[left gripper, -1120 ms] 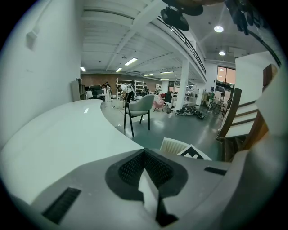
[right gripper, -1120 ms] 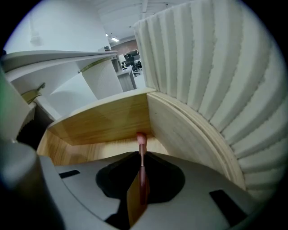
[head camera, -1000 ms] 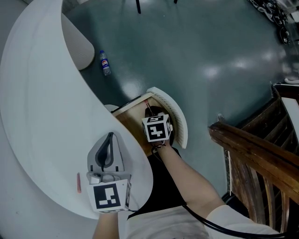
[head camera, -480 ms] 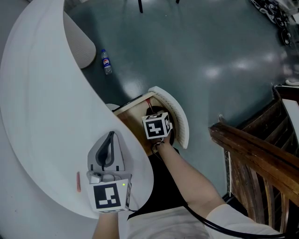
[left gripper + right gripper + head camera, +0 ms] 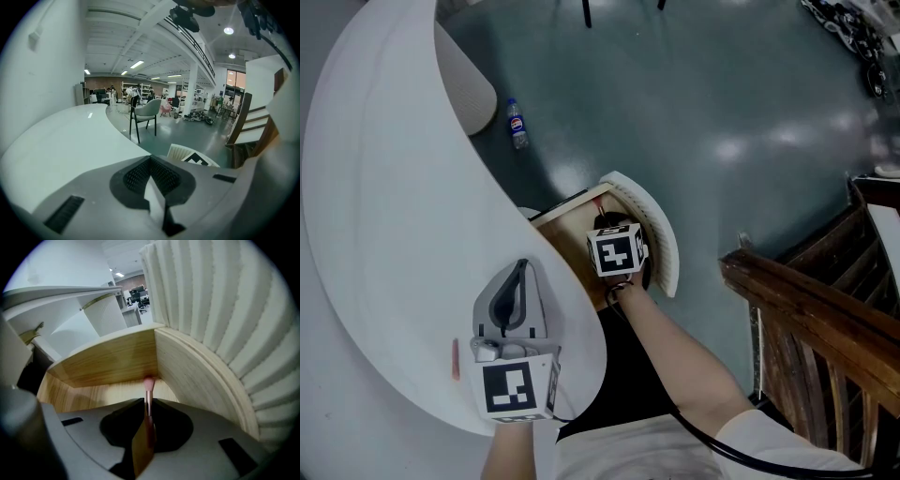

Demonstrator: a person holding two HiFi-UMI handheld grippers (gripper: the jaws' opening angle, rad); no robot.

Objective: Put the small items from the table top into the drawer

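The drawer (image 5: pixel 565 236) stands pulled out from under the white curved table top (image 5: pixel 384 234); it has a pale wooden inside (image 5: pixel 108 357) and a ribbed white front (image 5: pixel 211 301). My right gripper (image 5: pixel 614 246) points steeply down into it, shut on a thin stick with a pink tip (image 5: pixel 148 389). The tip hangs close to the drawer's far corner; whether it touches the wood I cannot tell. My left gripper (image 5: pixel 521 270) rests on the table top, shut and empty (image 5: pixel 157 197). A small reddish item (image 5: pixel 456 361) lies on the table just left of it.
A plastic bottle (image 5: pixel 517 125) lies on the grey floor beyond the table. A dark wooden railing (image 5: pixel 816 319) runs along the right. A grey chair (image 5: pixel 145 112) stands past the table's far end. The person's forearm (image 5: pixel 675 356) reaches over the drawer.
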